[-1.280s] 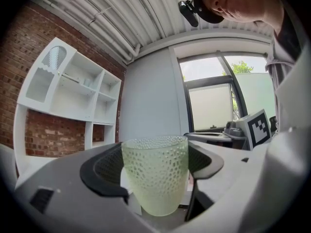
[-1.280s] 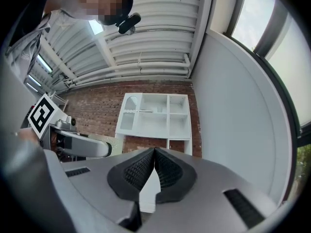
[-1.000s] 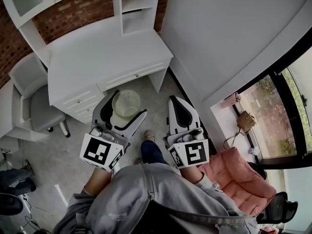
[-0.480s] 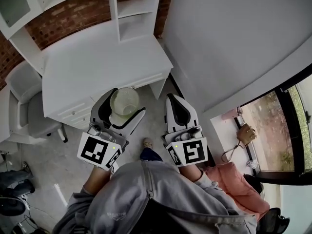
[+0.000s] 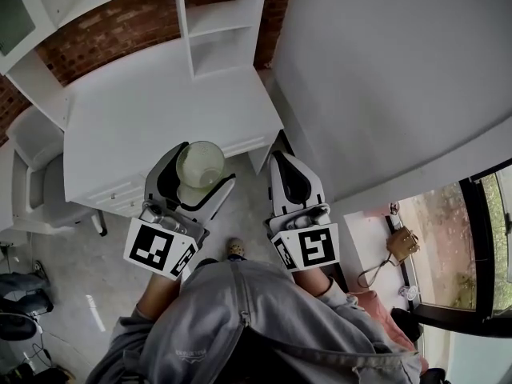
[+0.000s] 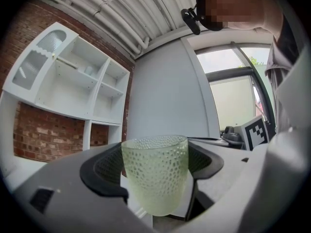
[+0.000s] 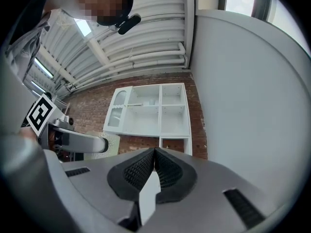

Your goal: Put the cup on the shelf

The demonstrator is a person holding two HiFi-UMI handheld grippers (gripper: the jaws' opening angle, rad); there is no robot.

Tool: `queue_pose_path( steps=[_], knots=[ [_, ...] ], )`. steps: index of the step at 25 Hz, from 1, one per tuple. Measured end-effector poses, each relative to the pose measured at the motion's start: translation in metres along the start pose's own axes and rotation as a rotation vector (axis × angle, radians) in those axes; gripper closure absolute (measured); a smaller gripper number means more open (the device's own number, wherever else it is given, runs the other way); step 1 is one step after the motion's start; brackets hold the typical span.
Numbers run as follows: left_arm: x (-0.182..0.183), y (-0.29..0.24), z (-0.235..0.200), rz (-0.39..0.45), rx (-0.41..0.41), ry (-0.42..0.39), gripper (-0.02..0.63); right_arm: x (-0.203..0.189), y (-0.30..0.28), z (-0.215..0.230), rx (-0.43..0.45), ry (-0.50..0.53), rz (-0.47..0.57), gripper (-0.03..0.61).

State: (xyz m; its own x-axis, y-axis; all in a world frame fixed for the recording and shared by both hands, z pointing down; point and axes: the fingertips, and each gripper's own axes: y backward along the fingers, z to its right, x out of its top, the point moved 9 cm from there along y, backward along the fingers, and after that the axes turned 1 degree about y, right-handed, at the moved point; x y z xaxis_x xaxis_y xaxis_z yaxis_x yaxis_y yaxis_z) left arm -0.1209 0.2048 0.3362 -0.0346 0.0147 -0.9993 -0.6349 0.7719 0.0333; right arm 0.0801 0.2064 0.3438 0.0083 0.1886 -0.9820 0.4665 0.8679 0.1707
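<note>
Two notes: my left hand-held gripper (image 5: 198, 174) pinches the dimpled pale-green cup (image 6: 154, 171) mid-wall and upright, in the air over the front edge of the white surface (image 5: 160, 110), short of the shelf (image 5: 216, 22). My right hand-held gripper (image 7: 154, 155) is pressed together on nothing. I judge the cup light, stiff, breakable and slippery, so this mid-wall hold suits it.

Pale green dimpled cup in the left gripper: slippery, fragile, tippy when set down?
Probably rigid: the pale green dimpled cup looks undeformed in the left gripper, fingers pressing its sides. The dimpled wall likely gives grip, so slipping seems unlikely. It tapers to a narrower base, so it may tip if set down tilted.
</note>
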Motion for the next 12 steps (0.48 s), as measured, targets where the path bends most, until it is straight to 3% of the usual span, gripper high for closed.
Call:
queue_pose_path(
  steps=[12],
  knots=[
    [-0.003,-0.026,-0.013,-0.017,0.037,-0.005,0.229,-0.011,-0.018,0.025,0.003,-0.021,-0.005,0.551]
  ],
)
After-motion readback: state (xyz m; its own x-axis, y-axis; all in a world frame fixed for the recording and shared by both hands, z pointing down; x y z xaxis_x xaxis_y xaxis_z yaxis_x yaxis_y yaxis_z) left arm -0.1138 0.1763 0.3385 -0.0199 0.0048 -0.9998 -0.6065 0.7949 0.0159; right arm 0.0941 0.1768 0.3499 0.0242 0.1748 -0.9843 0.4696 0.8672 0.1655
